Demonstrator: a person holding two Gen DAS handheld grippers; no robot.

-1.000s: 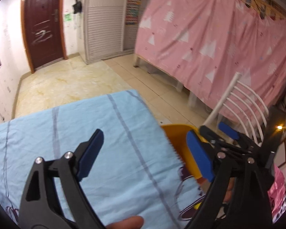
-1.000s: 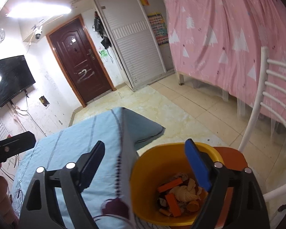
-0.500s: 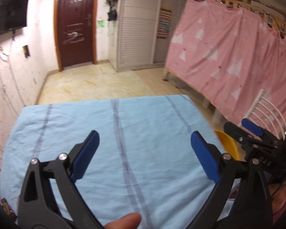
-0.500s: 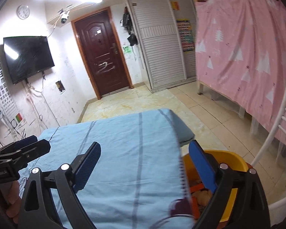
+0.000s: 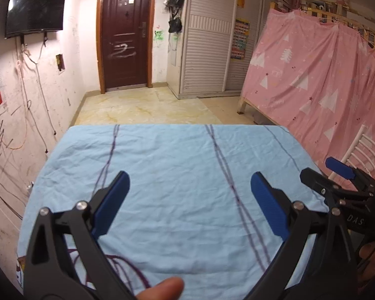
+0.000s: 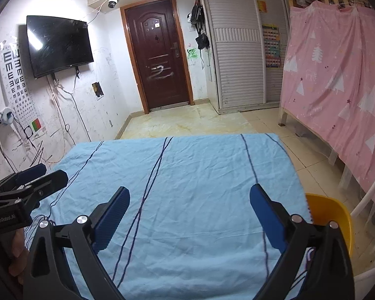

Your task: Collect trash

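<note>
My left gripper (image 5: 190, 185) is open and empty above the table, which is covered by a light blue cloth (image 5: 177, 175) with dark stripes. My right gripper (image 6: 188, 197) is open and empty above the same cloth (image 6: 187, 175). The yellow trash bin (image 6: 335, 215) stands off the table's right edge, just right of the right gripper; its contents are hidden. No loose trash shows on the cloth. The right gripper shows at the right edge of the left wrist view (image 5: 337, 175), and the left gripper shows at the left edge of the right wrist view (image 6: 35, 177).
A white chair (image 5: 362, 150) stands right of the table beside a pink curtain (image 5: 325, 80). A dark door (image 6: 157, 57), a white wardrobe (image 6: 237, 50) and a wall TV (image 6: 57, 42) lie beyond tiled floor (image 6: 187, 125).
Both grippers have swung left and up, away from the yellow bin, to face the table squarely. The bin's contents have left the right wrist view. Both stay open.
</note>
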